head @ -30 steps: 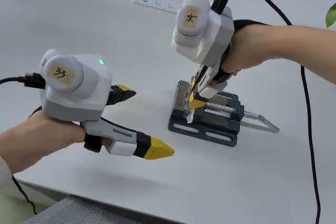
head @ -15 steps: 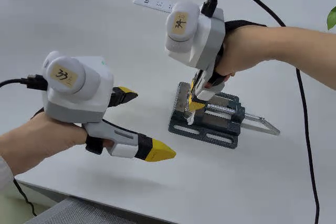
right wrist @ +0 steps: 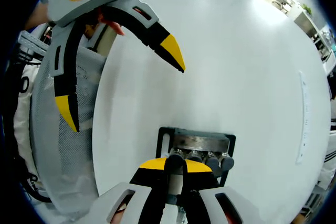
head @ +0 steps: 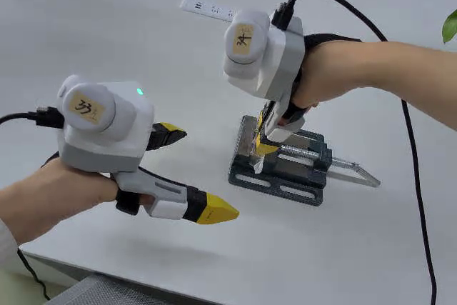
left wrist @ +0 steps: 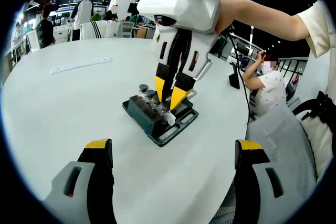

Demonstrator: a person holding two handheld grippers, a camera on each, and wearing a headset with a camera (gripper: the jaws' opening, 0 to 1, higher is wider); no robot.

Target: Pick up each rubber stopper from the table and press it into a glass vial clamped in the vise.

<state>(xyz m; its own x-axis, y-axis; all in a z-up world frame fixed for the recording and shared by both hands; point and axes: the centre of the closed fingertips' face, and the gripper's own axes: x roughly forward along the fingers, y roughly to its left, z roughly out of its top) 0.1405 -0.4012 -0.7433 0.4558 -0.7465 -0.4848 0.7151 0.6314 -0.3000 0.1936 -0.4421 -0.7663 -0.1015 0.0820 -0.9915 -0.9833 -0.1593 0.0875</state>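
A dark vise (head: 280, 171) on the white table clamps a row of glass vials (right wrist: 210, 159) with dark stoppers in their mouths. My right gripper (head: 262, 149) points steeply down at the left end of that row. Its yellow tips are shut on a dark rubber stopper (right wrist: 175, 162) right at the end vial. In the left gripper view the right gripper (left wrist: 169, 103) comes down onto the vise (left wrist: 157, 121). My left gripper (head: 194, 173) hovers left of the vise, open wide with nothing between its fingers, and my left gripper (right wrist: 123, 85) also shows in the right gripper view.
A white power strip (head: 209, 8) lies at the far side of the table. The vise handle (head: 355, 170) sticks out to the right. A black cable (head: 421, 198) trails across the right side. The table's near edge and a mesh chair (head: 93, 291) are below.
The right gripper's body has leaned a little to the left while its tips stay at the vise's left end. The left gripper has barely moved.
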